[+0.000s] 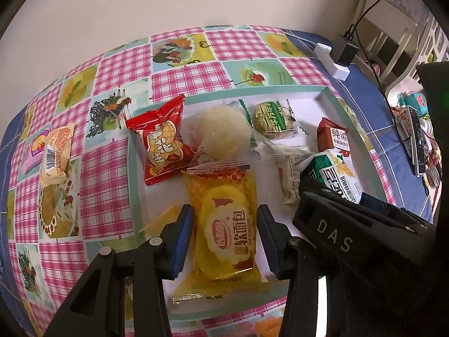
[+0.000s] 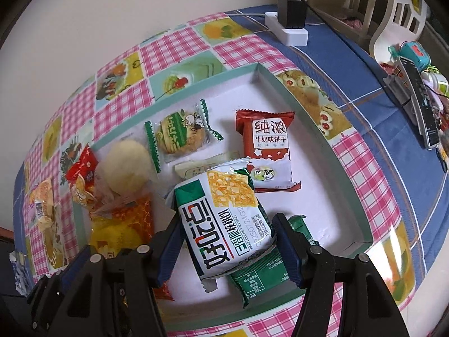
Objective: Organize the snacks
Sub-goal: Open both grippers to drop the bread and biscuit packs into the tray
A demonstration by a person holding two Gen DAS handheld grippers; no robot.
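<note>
On the far left a lone cake pack (image 1: 54,151) lies on the checked cloth (image 1: 112,168) outside the tray (image 1: 132,174), a likely later pick. Inside the tray, the left gripper (image 1: 224,238) straddles the yellow bread pack (image 1: 227,224), jaws open with a gap on each side; it looks just set down or about to be taken, and any grip should close squarely on the bun's middle, not the crinkly seal. To its right, the right gripper (image 2: 227,241) holds the green-and-white pack (image 2: 221,221), jaws pressed to both edges, above a dark green pack (image 2: 263,278); it is best lowered flat into bare tray floor, clear of the red biscuit pack (image 2: 266,151). The worktop is cloth-covered, blue at its right end, with a power strip (image 2: 286,28) by a pale wall, and clutter (image 2: 415,90) beyond.
</note>
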